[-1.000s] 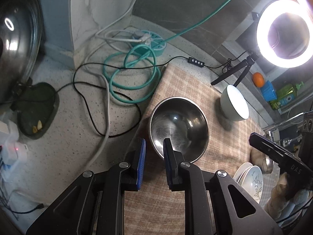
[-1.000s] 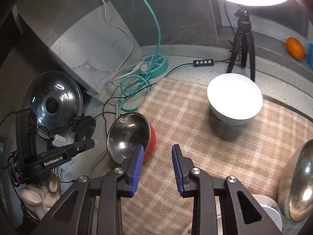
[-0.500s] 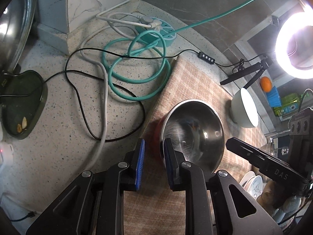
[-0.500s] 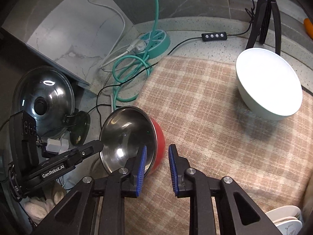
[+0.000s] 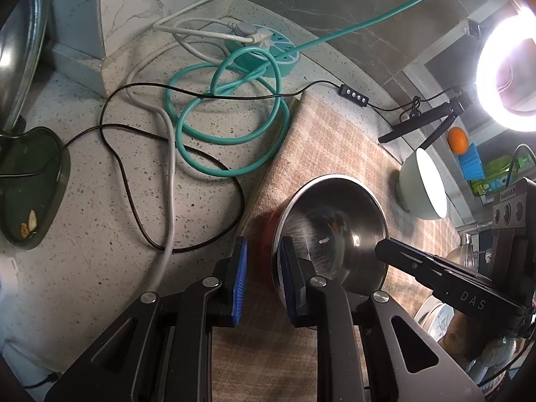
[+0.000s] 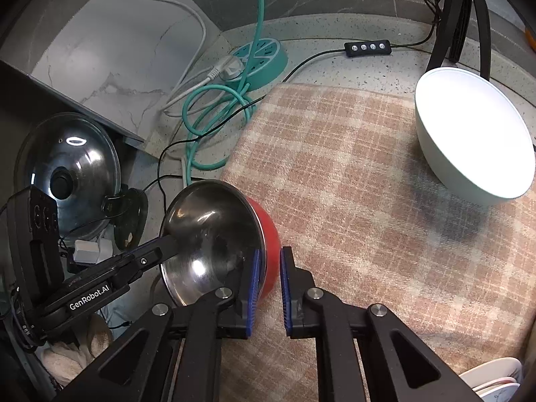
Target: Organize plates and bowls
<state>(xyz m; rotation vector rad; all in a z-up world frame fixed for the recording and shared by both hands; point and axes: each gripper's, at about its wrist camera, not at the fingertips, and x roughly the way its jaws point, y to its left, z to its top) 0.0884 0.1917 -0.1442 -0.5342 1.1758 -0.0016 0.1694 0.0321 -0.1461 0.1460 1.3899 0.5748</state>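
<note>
Black tongs (image 5: 263, 276) with blue ribbed pads (image 6: 255, 289), silver screws, white "GenRobot.AI" lettering.

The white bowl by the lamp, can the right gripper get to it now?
Probably not yet. The right gripper is shut on the steel bowl, red outside, so it's busy. The checked cloth between it and the white bowl lies bare.

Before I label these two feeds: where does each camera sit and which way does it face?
Left wrist: rides the left gripper, angled down at the red steel-lined bowl; the right gripper's finger crosses at right.
Right wrist: rides the right gripper, angled down at the bowl's opposite rim; the left gripper enters at left.
Shared: bowl, white bowl, plaid cloth, teal cable.
</note>
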